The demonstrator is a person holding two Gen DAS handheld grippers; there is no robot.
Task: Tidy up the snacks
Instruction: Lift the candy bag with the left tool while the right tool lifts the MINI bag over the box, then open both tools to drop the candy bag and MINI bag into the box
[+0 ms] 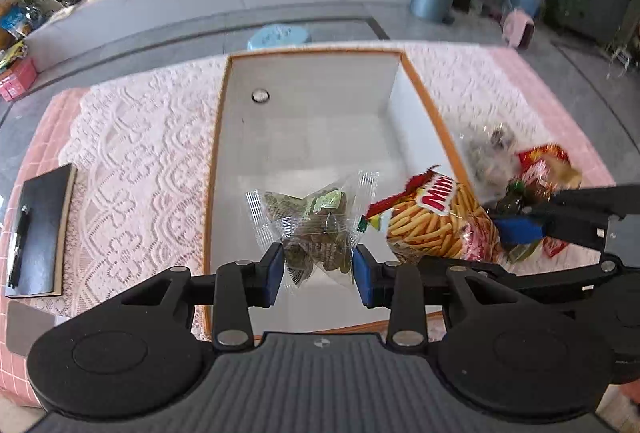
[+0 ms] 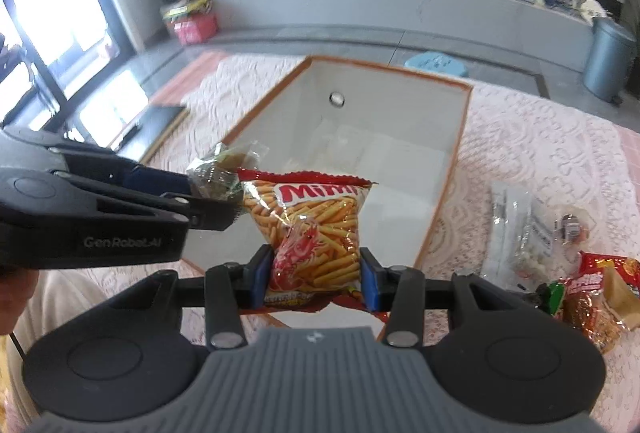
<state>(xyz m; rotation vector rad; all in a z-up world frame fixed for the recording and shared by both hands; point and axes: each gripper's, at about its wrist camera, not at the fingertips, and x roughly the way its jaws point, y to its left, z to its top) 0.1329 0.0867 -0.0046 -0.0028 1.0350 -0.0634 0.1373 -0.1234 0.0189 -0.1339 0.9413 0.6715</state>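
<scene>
- Over the white tray (image 1: 304, 137), a clear packet (image 1: 316, 229) is being pinched by the left gripper (image 1: 319, 271).
- Beside it, the Mimi bag (image 2: 316, 229) is being pinched by the right gripper (image 2: 316, 279).

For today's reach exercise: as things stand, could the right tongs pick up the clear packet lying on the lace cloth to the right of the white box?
Probably not yet: the right tongs are shut on the Mimi snack bag, so the clear packet must wait, though nothing covers it.
</scene>
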